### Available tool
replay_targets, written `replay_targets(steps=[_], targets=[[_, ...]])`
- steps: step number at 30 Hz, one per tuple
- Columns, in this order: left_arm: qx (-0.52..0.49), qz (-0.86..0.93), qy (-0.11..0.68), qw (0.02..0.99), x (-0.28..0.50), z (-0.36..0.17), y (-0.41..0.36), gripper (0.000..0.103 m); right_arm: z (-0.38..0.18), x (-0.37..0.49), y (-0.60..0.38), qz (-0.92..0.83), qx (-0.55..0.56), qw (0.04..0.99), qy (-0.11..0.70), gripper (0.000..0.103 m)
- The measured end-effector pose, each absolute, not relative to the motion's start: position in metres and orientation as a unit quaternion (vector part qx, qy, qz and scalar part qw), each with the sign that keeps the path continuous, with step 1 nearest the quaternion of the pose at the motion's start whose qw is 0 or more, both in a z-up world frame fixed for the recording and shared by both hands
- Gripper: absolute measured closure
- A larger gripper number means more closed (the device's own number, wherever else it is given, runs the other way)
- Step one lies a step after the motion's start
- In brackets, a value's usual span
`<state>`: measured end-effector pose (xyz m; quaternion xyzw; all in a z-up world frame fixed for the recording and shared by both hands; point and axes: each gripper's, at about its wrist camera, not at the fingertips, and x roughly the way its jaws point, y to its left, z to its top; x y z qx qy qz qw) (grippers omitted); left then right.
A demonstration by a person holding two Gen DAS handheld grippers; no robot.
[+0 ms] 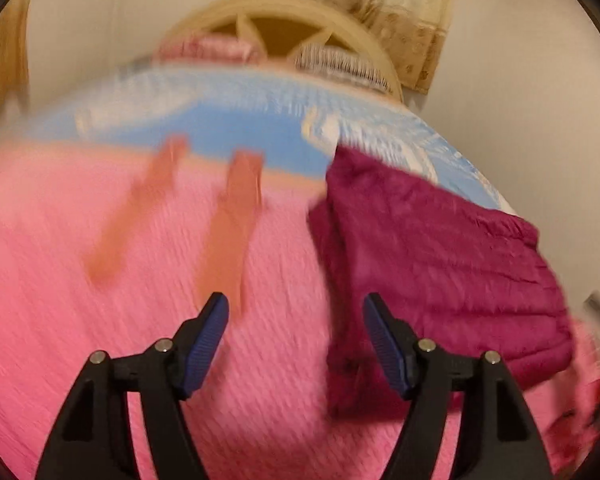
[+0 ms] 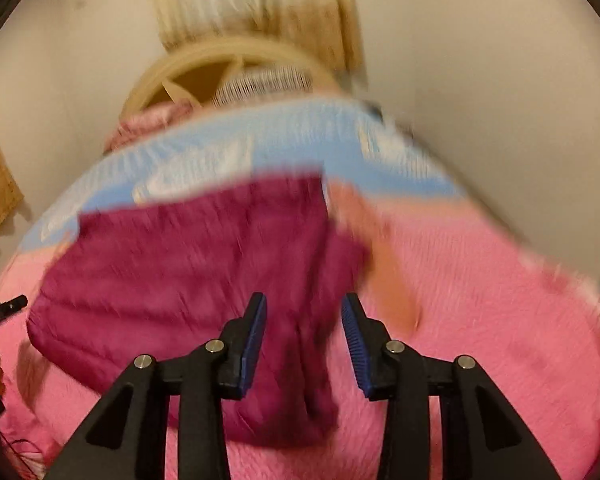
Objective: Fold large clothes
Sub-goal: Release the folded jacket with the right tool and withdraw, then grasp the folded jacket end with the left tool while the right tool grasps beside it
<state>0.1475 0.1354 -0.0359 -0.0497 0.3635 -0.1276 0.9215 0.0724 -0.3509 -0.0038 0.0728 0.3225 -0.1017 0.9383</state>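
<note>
A dark magenta garment (image 1: 440, 272) lies in a folded, wrinkled heap on a pink bedspread (image 1: 100, 340). In the left wrist view it sits to the right of my left gripper (image 1: 295, 302), which hangs open over the pink cover with nothing between its blue pads. In the right wrist view the garment (image 2: 200, 264) spreads to the left and under my right gripper (image 2: 305, 299). That gripper's jaws stand apart above the cloth's right edge, and the pads do not press on it. Both pictures are blurred.
A light blue patterned sheet (image 1: 240, 120) covers the far part of the bed. Behind it are a cream arched headboard (image 1: 284, 28), a striped pillow (image 1: 340, 64) and a pink pillow (image 1: 212, 48). Orange stripes (image 1: 236, 220) mark the pink cover. A black device (image 2: 4, 308) shows at the left edge.
</note>
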Motion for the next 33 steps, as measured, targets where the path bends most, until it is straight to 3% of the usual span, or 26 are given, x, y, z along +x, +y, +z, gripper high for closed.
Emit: replay_targets(steps=[3,4,6,8,15,19,24,33], targets=[[-0.029,-0.17,0.325,0.93,0.157,-0.004,0.096,0.03,0.033,0.101,-0.325,-0.073,0.06,0.952,0.292,0.064],[-0.023,-0.179,0.319,0.931,0.162,0.001,0.083,0.025,0.039,0.114,-0.317,-0.055,0.066,0.954,0.286,0.068],[-0.015,-0.187,0.308,0.932,0.181,0.009,0.043,0.014,0.043,0.154,-0.294,-0.031,0.057,0.955,0.288,0.088],[-0.008,-0.203,0.314,0.927,0.206,0.003,0.01,0.012,0.032,0.195,-0.279,-0.036,0.055,0.95,0.305,0.092],[-0.041,-0.188,0.401,0.896,0.275,-0.058,-0.041,0.012,-0.053,0.289,-0.252,-0.028,0.11,0.919,0.377,0.092],[-0.035,-0.179,0.408,0.895,0.278,-0.084,-0.051,0.012,-0.093,0.303,-0.254,-0.023,0.125,0.909,0.396,0.092],[-0.019,-0.179,0.385,0.905,0.266,-0.098,-0.058,0.008,-0.112,0.306,-0.262,-0.001,0.159,0.902,0.402,0.092],[-0.007,-0.166,0.412,0.896,0.273,-0.106,-0.064,0.007,-0.123,0.313,-0.266,-0.004,0.178,0.894,0.41,0.097]])
